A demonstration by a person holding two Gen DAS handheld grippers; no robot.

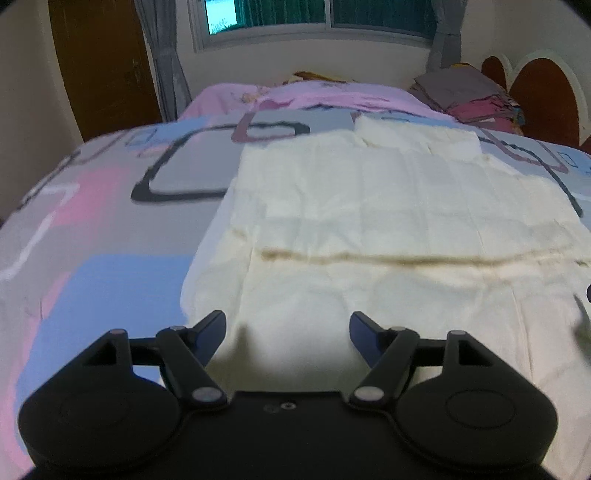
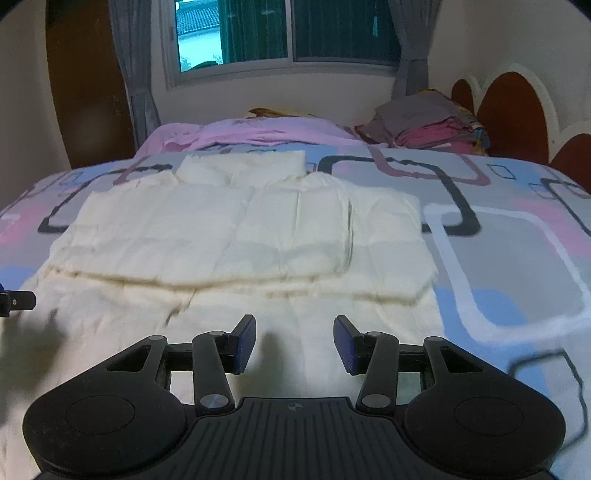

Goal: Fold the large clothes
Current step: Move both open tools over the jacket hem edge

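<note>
A large cream garment (image 1: 388, 206) lies flat on the bed, partly folded, with a folded layer over its far half and a smaller folded part at the far end. It also shows in the right wrist view (image 2: 229, 236). My left gripper (image 1: 288, 328) is open and empty, just above the garment's near left edge. My right gripper (image 2: 294, 336) is open and empty, over the garment's near right part. The left gripper's tip (image 2: 16, 301) shows at the left edge of the right wrist view.
The bed carries a grey, pink and blue patterned cover (image 1: 110, 229) and a pink sheet (image 1: 295, 96) beyond it. A pile of folded clothes (image 2: 428, 125) sits at the far right by the headboard (image 2: 517, 114). A window (image 2: 288, 33) and curtains are behind.
</note>
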